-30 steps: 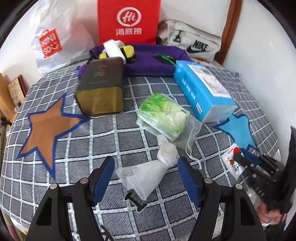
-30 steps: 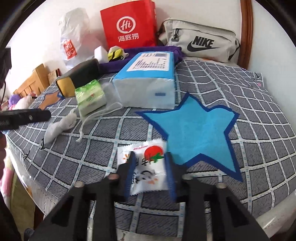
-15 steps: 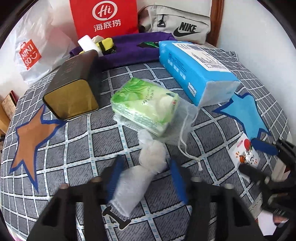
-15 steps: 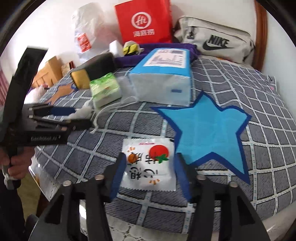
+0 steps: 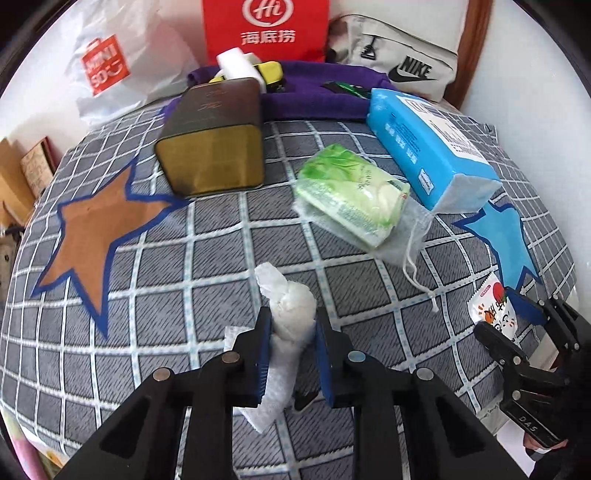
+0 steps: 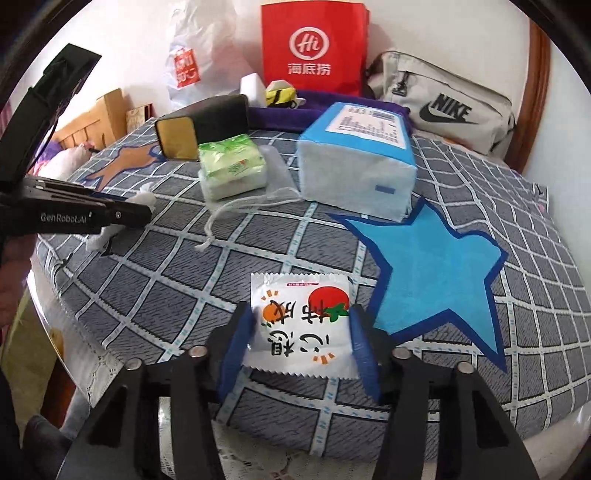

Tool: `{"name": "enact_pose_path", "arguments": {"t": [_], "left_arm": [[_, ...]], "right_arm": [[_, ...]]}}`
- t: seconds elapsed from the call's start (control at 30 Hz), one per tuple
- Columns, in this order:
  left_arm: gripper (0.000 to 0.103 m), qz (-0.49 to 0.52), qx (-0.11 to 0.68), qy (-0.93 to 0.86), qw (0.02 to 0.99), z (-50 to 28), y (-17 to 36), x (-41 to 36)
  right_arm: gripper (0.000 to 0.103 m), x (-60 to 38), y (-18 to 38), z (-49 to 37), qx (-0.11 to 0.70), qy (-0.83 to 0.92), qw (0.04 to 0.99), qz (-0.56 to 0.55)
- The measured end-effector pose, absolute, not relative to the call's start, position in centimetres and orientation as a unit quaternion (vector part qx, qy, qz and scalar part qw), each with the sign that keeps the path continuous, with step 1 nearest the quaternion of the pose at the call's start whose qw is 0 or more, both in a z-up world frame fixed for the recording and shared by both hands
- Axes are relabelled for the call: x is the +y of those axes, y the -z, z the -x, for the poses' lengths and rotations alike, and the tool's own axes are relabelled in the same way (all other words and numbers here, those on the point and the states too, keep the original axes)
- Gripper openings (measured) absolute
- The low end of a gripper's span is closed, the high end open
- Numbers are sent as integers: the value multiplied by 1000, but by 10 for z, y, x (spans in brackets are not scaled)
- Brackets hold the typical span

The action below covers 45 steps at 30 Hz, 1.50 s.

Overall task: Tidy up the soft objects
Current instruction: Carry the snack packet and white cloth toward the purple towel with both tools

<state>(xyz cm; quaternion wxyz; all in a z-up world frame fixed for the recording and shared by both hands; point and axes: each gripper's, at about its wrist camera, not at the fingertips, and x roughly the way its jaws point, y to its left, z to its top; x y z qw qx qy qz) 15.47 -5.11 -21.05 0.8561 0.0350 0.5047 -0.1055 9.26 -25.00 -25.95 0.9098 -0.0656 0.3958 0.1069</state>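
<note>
My left gripper (image 5: 290, 325) is shut on a white mesh pouch (image 5: 290, 314) that lies on the checked cloth; the pouch is pinched between the blue pads. My right gripper (image 6: 301, 334) has its jaws around a white tissue packet with a tomato print (image 6: 301, 325), both pads touching its sides. The packet also shows in the left wrist view (image 5: 493, 308). A green tissue pack (image 5: 354, 194) sits on a mesh bag with a drawstring. A blue tissue pack (image 5: 428, 151) lies to its right.
A brown star patch (image 5: 96, 229) is at left and a blue star patch (image 6: 432, 273) at right. A dark gold tin (image 5: 214, 140), purple cloth (image 5: 314, 96), red bag (image 5: 266, 29), Miniso bag (image 5: 107, 62) and Nike pouch (image 6: 443, 99) stand at the back.
My left gripper moved forward and closed on the white mesh pouch. My right gripper opened wider, moved in around the tomato packet, and its pads now touch it.
</note>
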Motion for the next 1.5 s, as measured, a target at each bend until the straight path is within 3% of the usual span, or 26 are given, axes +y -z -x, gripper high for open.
{"name": "enact_pose_path", "arguments": {"t": [0.2,0.5,0.87,1.5], "left_arm": [[21,-18,500,95,861,-145,199,-35],[21,33,499,72,863,-140,181,-6],[21,69,484,65,870,-155,149,7],[21,51,442,67,893,-227,91,-14]], "right_arm": [[41,-241,257,-90,399,-98,908,84],[40,-236,245,-87,415,-117,900,64],[40,-250,185,-108,396,-101,912,18],[41,-261,103,-184,346,-89,934,26]]}}
